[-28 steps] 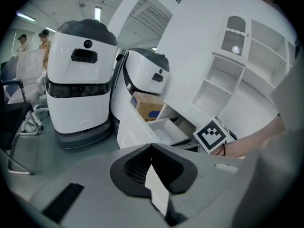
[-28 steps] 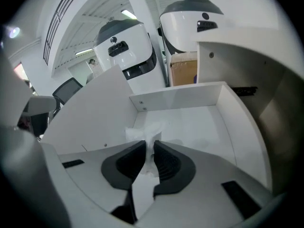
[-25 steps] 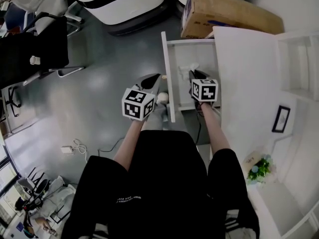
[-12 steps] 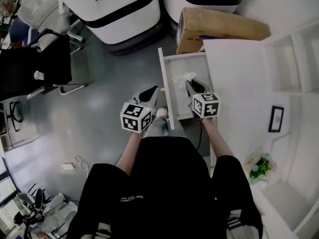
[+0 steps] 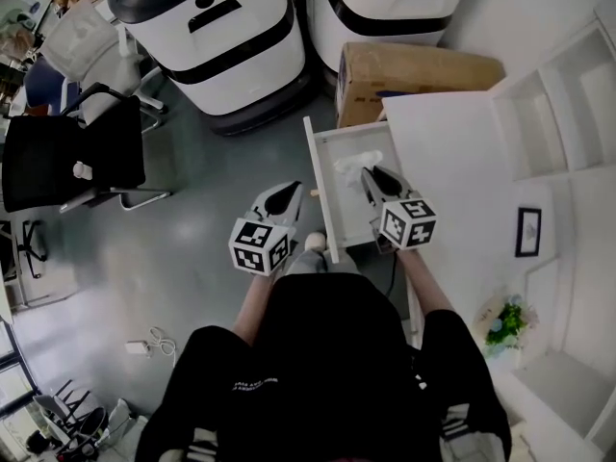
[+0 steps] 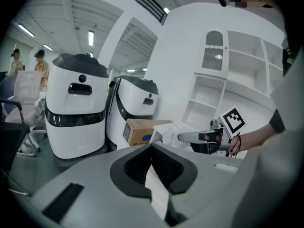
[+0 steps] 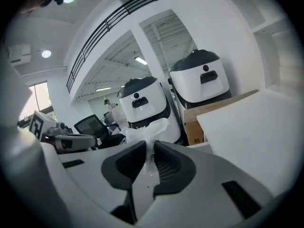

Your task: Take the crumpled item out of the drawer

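Observation:
The crumpled item [image 7: 145, 131] is a wad of white paper or plastic, pinched between the jaws of my right gripper [image 7: 149, 146]. In the head view the right gripper [image 5: 369, 173] holds this crumpled item [image 5: 350, 162] above the open white drawer [image 5: 321, 186]. My left gripper [image 5: 285, 192] hangs just left of the drawer's front panel, over the grey floor. In the left gripper view its jaws [image 6: 152, 145] are closed with nothing between them. That view also shows the right gripper [image 6: 190, 137] with the crumpled item [image 6: 171, 133] at its tip.
A cardboard box [image 5: 414, 73] stands behind the drawer, with two large white machines [image 5: 207, 27] beyond it. A black chair [image 5: 72, 162] is at the left. The white cabinet top [image 5: 452, 171], shelves, a picture frame [image 5: 527, 231] and a small plant [image 5: 505, 323] lie to the right.
Both grippers have risen, the right one more. The crumpled item has come up out of the drawer in the right gripper's jaws. The left gripper stayed beside the drawer front.

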Available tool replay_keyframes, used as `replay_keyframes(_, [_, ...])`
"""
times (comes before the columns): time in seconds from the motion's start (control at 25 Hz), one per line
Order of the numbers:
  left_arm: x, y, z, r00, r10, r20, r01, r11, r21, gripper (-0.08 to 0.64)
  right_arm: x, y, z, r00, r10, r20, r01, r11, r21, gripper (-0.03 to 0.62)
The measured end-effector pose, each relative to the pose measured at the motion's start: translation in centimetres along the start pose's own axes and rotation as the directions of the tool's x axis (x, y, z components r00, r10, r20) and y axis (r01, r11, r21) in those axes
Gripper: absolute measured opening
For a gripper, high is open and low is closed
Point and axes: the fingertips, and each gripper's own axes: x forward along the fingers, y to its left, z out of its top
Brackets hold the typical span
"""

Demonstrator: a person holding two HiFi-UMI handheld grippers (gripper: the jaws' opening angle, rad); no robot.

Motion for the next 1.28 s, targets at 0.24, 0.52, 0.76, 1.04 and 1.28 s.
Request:
replay_keyframes(0.24, [-1.4, 0.0, 2.7, 0.998, -0.003, 0.065, 0.001, 0.999, 0.036, -0.003, -2.3, 1.6, 3.5, 0.995, 0.03, 0.097, -0.028, 0.999, -0.021, 0.043])
replay_keyframes(0.52, [-2.8, -0.3, 5.3, 0.992, 0.001, 0.127, -0.008, 0.998, 0.057, -0.002, -4.6, 3.2, 7.3, 0.978, 0.062, 0.197, -0.053, 0.997, -0.052, 0.043])
replay_keyframes(0.76, [-4.0, -0.7, 7.7, 0.982, 0.004, 0.187, -0.019, 0.997, 0.075, -0.002, -6.4, 3.6, 10.0, 0.958, 0.076, 0.275, -0.059, 0.996, -0.067, 0.044])
replay_keyframes(1.04, [-5.4, -0.7, 9.8, 0.969, 0.029, 0.246, -0.053, 0.994, 0.091, -0.003, -8.7, 3.7, 12.6, 0.929, 0.075, 0.362, -0.051, 0.996, -0.076, 0.044])
replay_keyframes(1.28, [-6.8, -0.2, 11.4, 0.954, 0.059, 0.294, -0.092, 0.991, 0.1, -0.003, -10.2, 3.7, 14.1, 0.908, 0.078, 0.412, -0.041, 0.994, -0.097, 0.044])
